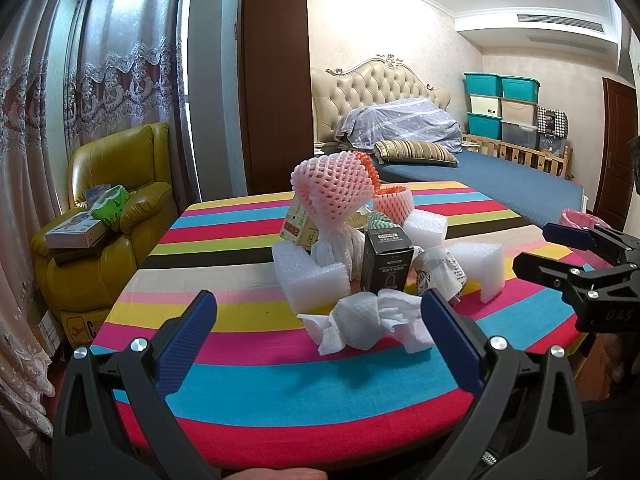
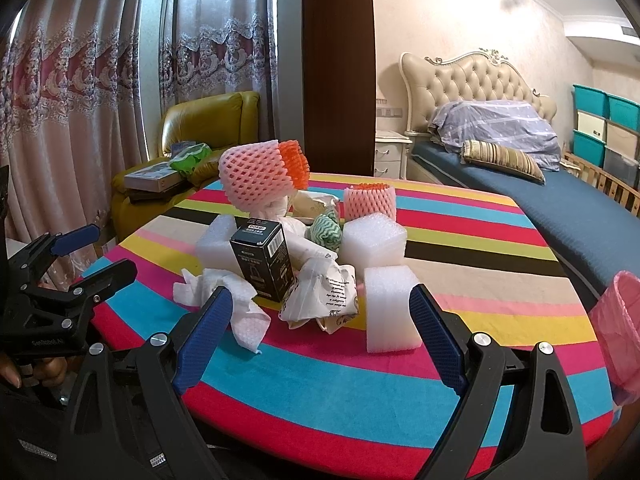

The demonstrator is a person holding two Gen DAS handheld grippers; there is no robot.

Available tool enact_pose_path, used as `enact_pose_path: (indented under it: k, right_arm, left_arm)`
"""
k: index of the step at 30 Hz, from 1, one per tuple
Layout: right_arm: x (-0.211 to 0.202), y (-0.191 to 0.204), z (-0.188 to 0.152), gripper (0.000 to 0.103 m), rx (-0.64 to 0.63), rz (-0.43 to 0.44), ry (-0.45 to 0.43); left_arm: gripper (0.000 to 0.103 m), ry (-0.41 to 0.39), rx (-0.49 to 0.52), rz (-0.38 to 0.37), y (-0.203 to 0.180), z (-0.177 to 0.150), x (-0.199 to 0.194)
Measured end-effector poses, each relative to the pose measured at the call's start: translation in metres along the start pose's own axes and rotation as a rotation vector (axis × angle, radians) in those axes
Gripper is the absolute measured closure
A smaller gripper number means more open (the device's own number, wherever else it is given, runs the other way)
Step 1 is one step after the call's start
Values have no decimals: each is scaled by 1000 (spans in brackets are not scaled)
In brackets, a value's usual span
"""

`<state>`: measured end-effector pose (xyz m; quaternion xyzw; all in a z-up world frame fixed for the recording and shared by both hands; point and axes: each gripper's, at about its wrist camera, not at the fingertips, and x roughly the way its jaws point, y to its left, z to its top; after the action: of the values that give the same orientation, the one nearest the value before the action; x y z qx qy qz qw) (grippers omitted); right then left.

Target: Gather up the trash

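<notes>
Plainly, nothing has been picked up yet: the trash sits heaped in the centre of the frame on the round desk with the bright striped cloth point(image 1: 240, 384), and both tools hover at its near edge. The left gripper point(image 1: 318, 316) has its jaws spread wide and empty, framing the crumpled white paper tissue point(image 1: 366, 322) at the front of the pile, which I take to be its first target. The tissue lies flat, its long axis running left to right across the view, so the jaws straddle its ends rather than its narrow waist. The right gripper point(image 2: 320, 312) is likewise wide open and holds nothing; between its jaws lie the crumpled printed white paper wrapper point(image 2: 326, 294) and, touching the right one, the white foam block point(image 2: 390, 308). Behind them the black cardboard box point(image 2: 266, 260) stands upright, leaning slightly left, and the pink foam fruit net point(image 2: 254, 178) tops the heap. The bin with the pink plastic liner point(image 2: 618, 320) waits at the right edge, just beside the desk, handy for dropping things in.
</notes>
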<state>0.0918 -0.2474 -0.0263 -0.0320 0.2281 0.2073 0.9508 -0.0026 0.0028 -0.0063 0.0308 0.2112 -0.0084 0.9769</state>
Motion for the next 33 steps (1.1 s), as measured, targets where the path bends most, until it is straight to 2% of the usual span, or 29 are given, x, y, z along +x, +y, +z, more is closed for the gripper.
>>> enact_pose_path:
  k: [33]
  right_arm:
    - [-1, 2, 0, 19, -3, 2, 3]
  left_arm:
    - [4, 16, -8, -4, 1, -2, 1]
